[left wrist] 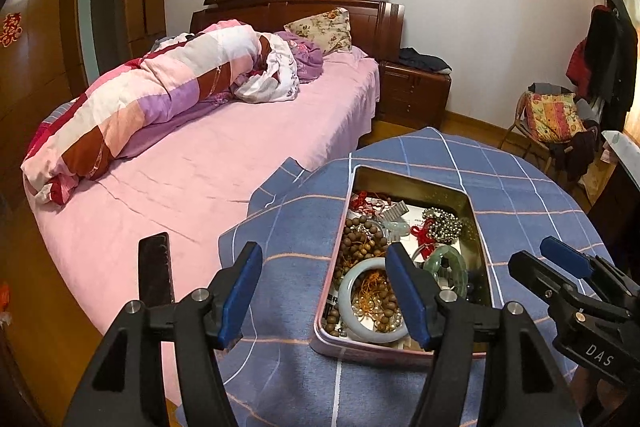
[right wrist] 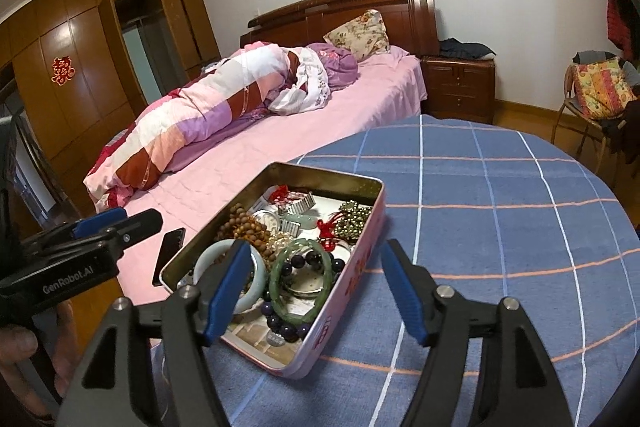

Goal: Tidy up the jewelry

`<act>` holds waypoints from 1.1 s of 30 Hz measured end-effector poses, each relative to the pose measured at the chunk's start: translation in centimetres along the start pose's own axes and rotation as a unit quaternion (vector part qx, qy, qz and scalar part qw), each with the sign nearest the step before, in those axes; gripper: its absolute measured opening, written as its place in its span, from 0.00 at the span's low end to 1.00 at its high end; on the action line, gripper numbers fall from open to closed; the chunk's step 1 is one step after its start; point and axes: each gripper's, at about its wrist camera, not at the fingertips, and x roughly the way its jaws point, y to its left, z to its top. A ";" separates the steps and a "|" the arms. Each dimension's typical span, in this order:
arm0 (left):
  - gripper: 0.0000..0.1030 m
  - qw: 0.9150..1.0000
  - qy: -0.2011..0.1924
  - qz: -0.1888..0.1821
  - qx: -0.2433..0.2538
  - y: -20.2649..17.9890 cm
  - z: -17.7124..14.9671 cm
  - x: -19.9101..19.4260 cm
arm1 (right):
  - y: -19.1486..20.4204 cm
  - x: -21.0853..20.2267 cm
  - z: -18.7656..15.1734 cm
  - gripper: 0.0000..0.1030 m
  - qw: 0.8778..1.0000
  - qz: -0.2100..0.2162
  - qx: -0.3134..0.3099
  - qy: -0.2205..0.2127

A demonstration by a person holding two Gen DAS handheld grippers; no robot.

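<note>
An open pink tin (left wrist: 404, 185) (right wrist: 352, 291) sits on the blue checked tablecloth (left wrist: 520, 195) (right wrist: 480, 207), filled with jewelry. Inside are a pale jade bangle (left wrist: 346, 291) (right wrist: 208, 255), a green bangle (left wrist: 460, 267) (right wrist: 276, 279), brown wooden beads (left wrist: 360, 243) (right wrist: 248, 227), a metallic bead string (left wrist: 444, 223) (right wrist: 354, 215) and dark purple beads (right wrist: 280, 323). My left gripper (left wrist: 324, 295) (right wrist: 140, 217) is open at the tin's near left corner, holding nothing. My right gripper (right wrist: 316, 293) (left wrist: 532, 253) is open over the tin's near right end, also holding nothing.
A dark phone (left wrist: 156, 267) (right wrist: 170, 255) lies on the pink bed (left wrist: 200, 155) left of the table. A rolled quilt (left wrist: 140, 99) and a pillow lie further back. A nightstand (left wrist: 412, 95) and a chair piled with clothes (left wrist: 552, 123) stand beyond. A person's hand (right wrist: 20, 347) holds the left gripper.
</note>
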 end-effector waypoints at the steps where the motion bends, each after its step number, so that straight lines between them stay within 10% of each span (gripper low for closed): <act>1: 0.63 1.000 0.000 0.000 0.000 0.1 0.0 0.0 | 0.0 0.0 0.0 0.70 1.000 0.000 0.000 0.000; 33: 0.63 1.000 0.003 0.002 -0.001 0.2 -0.5 0.4 | 0.3 0.4 -0.5 0.71 1.000 0.001 -0.001 0.007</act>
